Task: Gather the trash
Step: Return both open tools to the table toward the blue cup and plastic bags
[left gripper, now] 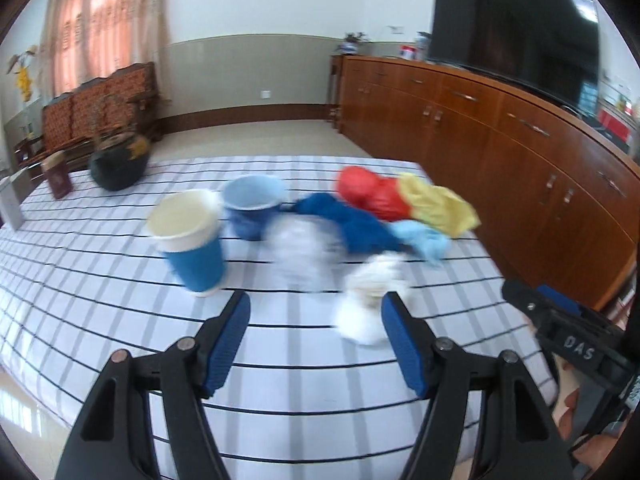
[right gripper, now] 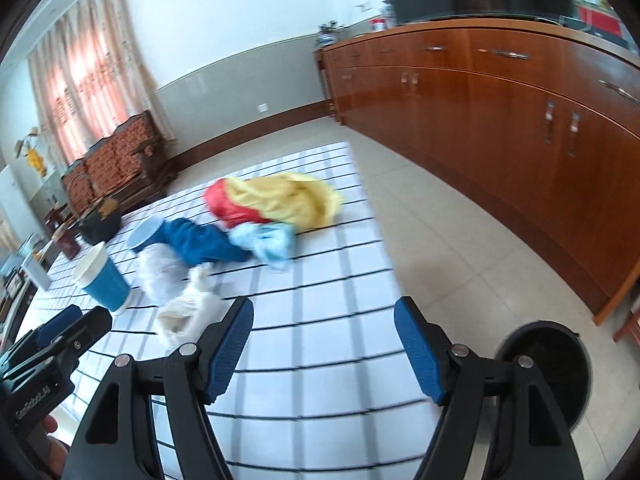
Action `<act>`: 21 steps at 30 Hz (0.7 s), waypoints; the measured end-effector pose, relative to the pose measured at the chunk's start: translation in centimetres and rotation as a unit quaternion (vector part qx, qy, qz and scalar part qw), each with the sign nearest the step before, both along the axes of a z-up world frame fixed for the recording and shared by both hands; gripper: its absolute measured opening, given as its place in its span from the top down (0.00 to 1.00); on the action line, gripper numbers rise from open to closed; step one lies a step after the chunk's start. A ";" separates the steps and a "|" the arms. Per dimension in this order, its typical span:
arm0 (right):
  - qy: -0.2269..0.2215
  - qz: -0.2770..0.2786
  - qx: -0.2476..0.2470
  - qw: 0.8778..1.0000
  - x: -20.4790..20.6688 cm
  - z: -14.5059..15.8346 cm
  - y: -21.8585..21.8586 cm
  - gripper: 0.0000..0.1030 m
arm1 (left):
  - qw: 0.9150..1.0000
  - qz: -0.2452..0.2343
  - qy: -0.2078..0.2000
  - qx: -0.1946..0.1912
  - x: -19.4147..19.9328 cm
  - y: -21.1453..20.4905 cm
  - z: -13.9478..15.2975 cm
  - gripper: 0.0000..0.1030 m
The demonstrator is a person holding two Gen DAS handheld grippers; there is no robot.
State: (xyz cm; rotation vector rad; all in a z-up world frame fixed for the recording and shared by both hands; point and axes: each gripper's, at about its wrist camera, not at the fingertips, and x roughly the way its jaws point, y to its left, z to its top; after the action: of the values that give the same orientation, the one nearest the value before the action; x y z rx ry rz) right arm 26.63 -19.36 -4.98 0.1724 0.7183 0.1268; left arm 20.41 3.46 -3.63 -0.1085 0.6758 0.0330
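Trash lies on a checked tablecloth (left gripper: 120, 300): a blue paper cup with white rim (left gripper: 190, 248), a light blue cup (left gripper: 252, 208), crumpled white tissue (left gripper: 298, 252), a white wad (left gripper: 370, 304), and red (left gripper: 366, 194), yellow (left gripper: 436, 206), dark blue (left gripper: 352, 224) and pale blue (left gripper: 426, 242) bags. My left gripper (left gripper: 316, 334) is open and empty, its right finger beside the white wad. My right gripper (right gripper: 324, 344) is open and empty over the table's near right part, with the white wad (right gripper: 186, 312) just left of it. A black bin (right gripper: 560, 368) stands on the floor at lower right.
A dark teapot (left gripper: 118, 162) and a small brown box (left gripper: 58, 180) sit at the table's far left. A long wooden cabinet (right gripper: 520, 120) with a TV (left gripper: 516, 36) runs along the right. Wooden chairs (left gripper: 104, 104) stand by the curtain. Tiled floor (right gripper: 440, 240) lies between table and cabinet.
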 end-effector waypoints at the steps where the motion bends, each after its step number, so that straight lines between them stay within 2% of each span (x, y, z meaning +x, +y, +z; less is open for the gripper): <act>1: 0.001 0.007 0.000 1.000 0.3 -0.1 0.9 0.28 | 1.000 0.007 0.001 0.001 0.1 0.9 -0.1 0.33; 9: 0.006 0.036 -0.004 0.999 1.8 -0.8 4.9 0.27 | 0.999 0.043 0.003 -0.006 1.0 5.9 -1.1 0.32; 21: 0.036 0.056 -0.004 0.998 4.2 -2.7 7.9 0.27 | 0.999 0.045 0.015 -0.022 3.2 7.8 -2.8 0.33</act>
State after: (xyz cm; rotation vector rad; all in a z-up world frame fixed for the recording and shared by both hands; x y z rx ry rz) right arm 30.82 -11.43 -7.66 0.1285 0.8015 0.2260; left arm 23.60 11.26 -6.42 -0.1807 0.7020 0.1070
